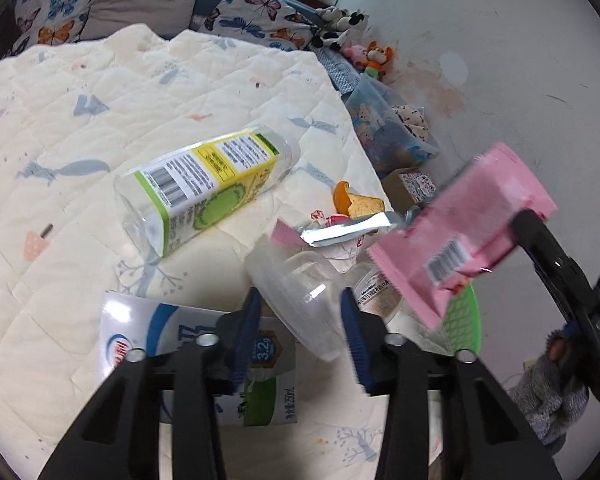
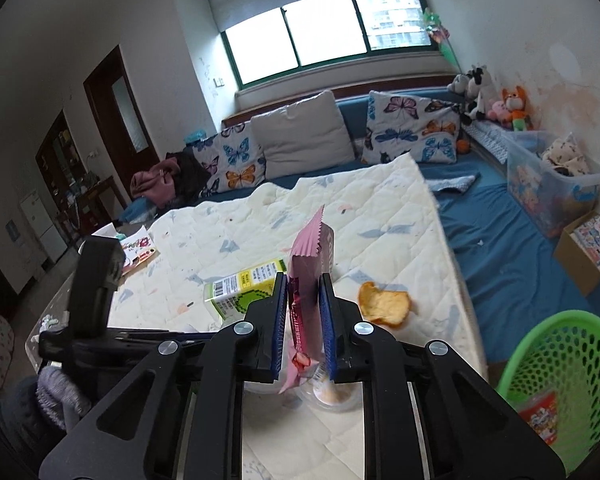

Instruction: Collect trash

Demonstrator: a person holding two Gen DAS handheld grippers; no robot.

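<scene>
My right gripper (image 2: 303, 300) is shut on a pink snack wrapper (image 2: 308, 256), lifted above the quilt; in the left wrist view the wrapper (image 1: 460, 232) hangs at the right. My left gripper (image 1: 302, 320) is low over the quilt with a tilted clear plastic cup (image 1: 300, 300) between its blue pads, and thin gaps still show at its sides. A labelled cup (image 1: 376, 292) lies just right of it. A milk carton (image 1: 204, 360) lies under the left finger. A clear bottle (image 1: 204, 188) with a yellow-green label, a silver foil wrapper (image 1: 348, 230) and an orange peel (image 1: 352, 200) lie beyond.
A green mesh basket (image 2: 560, 380) holding a red packet stands at the bed's right edge. The cream quilt (image 2: 360, 216) covers a blue mattress. A clear storage bin (image 2: 548, 176) and a cardboard box (image 2: 588, 248) line the right wall. Butterfly pillows (image 2: 412, 128) sit at the back.
</scene>
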